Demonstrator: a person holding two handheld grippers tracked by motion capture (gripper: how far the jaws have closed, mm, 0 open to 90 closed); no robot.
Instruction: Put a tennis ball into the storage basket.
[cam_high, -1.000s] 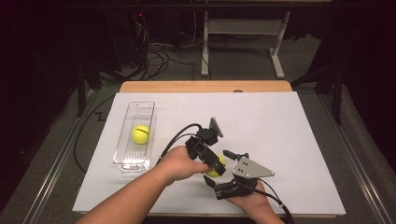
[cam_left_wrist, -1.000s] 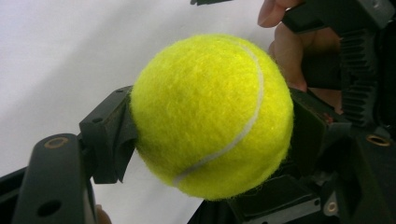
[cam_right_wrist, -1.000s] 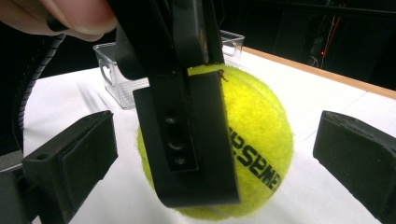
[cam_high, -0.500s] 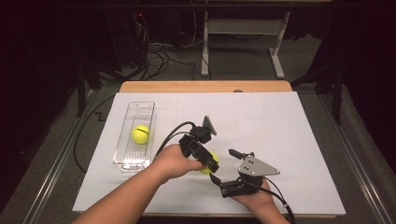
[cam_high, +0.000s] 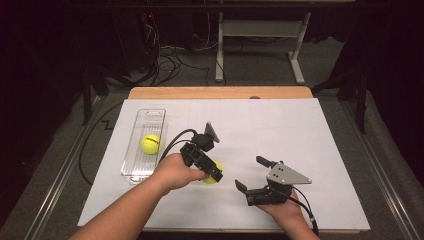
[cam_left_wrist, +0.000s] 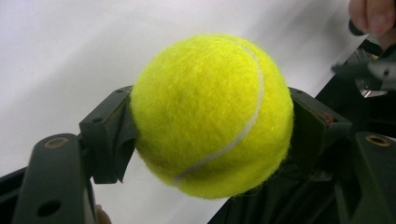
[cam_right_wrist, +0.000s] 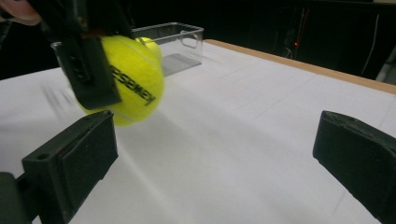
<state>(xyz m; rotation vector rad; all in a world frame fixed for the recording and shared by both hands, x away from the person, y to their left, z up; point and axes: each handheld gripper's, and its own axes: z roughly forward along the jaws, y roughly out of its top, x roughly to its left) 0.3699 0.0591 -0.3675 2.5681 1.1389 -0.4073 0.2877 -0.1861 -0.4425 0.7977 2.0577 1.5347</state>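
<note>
A yellow tennis ball (cam_high: 210, 179) is clamped in my left gripper (cam_high: 214, 173), just above the white table sheet near its middle front. In the left gripper view the ball (cam_left_wrist: 212, 114) sits squeezed between the two black pads (cam_left_wrist: 109, 135). My right gripper (cam_high: 249, 172) stands to the right of it, open and holding nothing, jaws pointing left toward the ball. The right gripper view shows its wide-apart jaws (cam_right_wrist: 215, 158) and the held ball (cam_right_wrist: 133, 84) beyond the left one. A second tennis ball (cam_high: 150, 143) lies in a clear plastic tray (cam_high: 150, 112).
The clear tray (cam_right_wrist: 177, 35) lies lengthwise near the left side of the white sheet (cam_high: 300, 130). A wooden table edge (cam_high: 220, 92) runs along the back. Cables trail from both grippers toward the front and left.
My left gripper has carried the ball to the left, away from the right gripper. The right gripper has shifted a little to the right, so the two now stand apart.
</note>
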